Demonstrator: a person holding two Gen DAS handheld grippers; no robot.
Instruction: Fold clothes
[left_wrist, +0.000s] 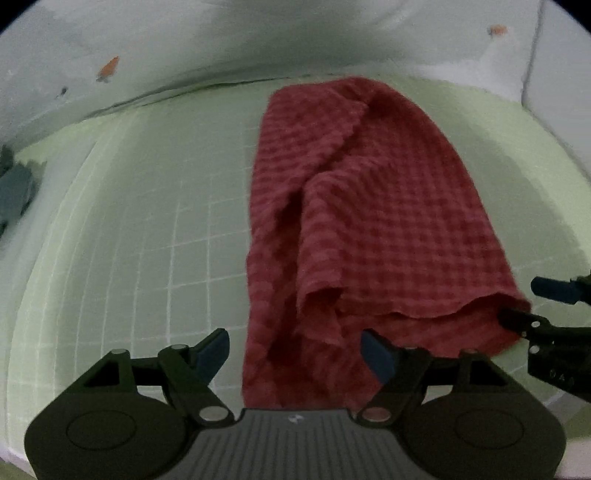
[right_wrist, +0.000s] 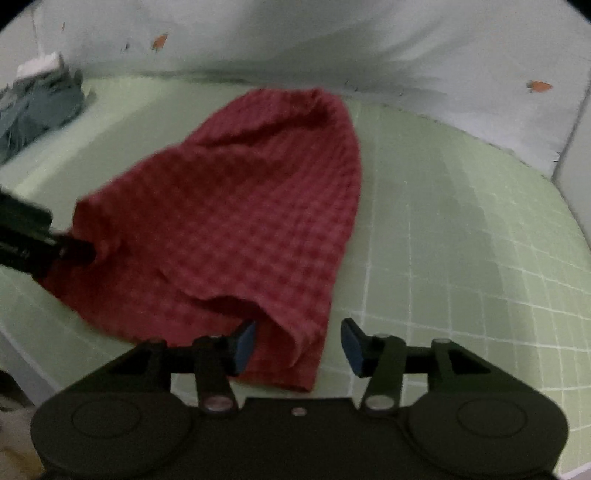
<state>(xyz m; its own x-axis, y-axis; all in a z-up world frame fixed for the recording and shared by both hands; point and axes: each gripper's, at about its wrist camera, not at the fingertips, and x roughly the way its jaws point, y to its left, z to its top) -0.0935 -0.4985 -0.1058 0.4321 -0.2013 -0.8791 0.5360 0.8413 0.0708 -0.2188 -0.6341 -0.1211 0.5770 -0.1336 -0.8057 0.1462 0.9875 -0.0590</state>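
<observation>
A red checked cloth (left_wrist: 369, 206) lies folded lengthwise on the green grid mat (left_wrist: 147, 229), its near end loose and puffed up. My left gripper (left_wrist: 295, 354) hovers open over the cloth's near left edge, one blue pad off the cloth and the other above it. In the right wrist view the same cloth (right_wrist: 251, 206) reaches down to my right gripper (right_wrist: 299, 347), whose jaws stand apart around the near right corner without pressing it. The right gripper (left_wrist: 535, 306) also shows at the cloth's right corner, and the left gripper (right_wrist: 55, 247) pokes in at the cloth's left corner.
A pile of grey-blue clothes (right_wrist: 37, 107) sits at the mat's far left corner, also seen as the clothes pile (left_wrist: 14, 188). A pale wall (right_wrist: 332, 44) with small orange marks closes the back. The mat (right_wrist: 461, 258) lies bare to the cloth's right.
</observation>
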